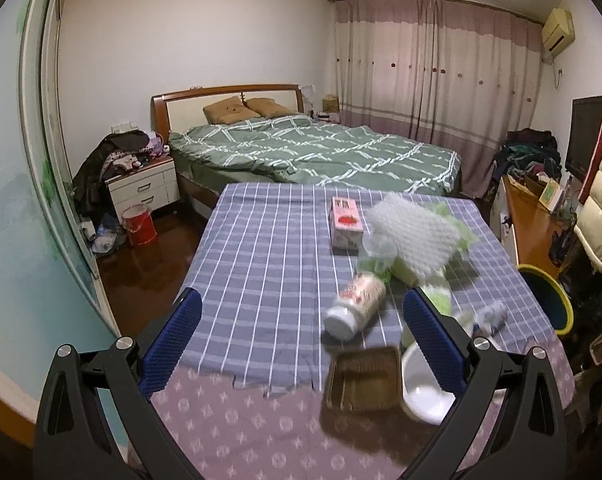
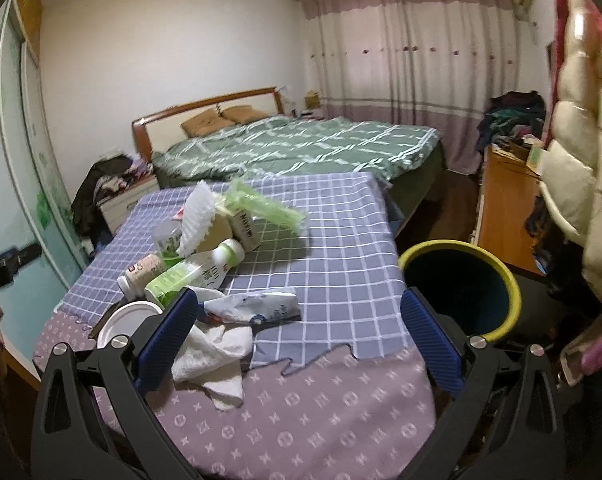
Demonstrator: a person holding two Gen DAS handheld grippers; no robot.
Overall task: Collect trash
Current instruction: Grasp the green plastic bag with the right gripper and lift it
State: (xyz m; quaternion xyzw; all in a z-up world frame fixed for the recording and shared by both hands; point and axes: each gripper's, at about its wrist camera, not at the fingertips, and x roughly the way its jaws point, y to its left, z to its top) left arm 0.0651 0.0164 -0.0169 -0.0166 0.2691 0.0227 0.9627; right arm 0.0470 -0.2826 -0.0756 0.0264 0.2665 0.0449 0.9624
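Lower frame: our left gripper [image 1: 301, 332] and right gripper [image 2: 299, 336], both wide, empty. Centre-left: crumpled tissue [image 2: 213, 354], wrapper [image 2: 253, 306], green bottle [image 2: 193, 272]. Right: bin [image 2: 461, 288] beside table [image 2: 301, 420]. Risk, we judge: bottle rolling off when nudged.

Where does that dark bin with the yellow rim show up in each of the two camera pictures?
Left wrist view: the bin sits at the far right edge, beside the table.
Right wrist view: the bin is right of centre, just past the table's corner.
Shared landmark: the green checked bed.
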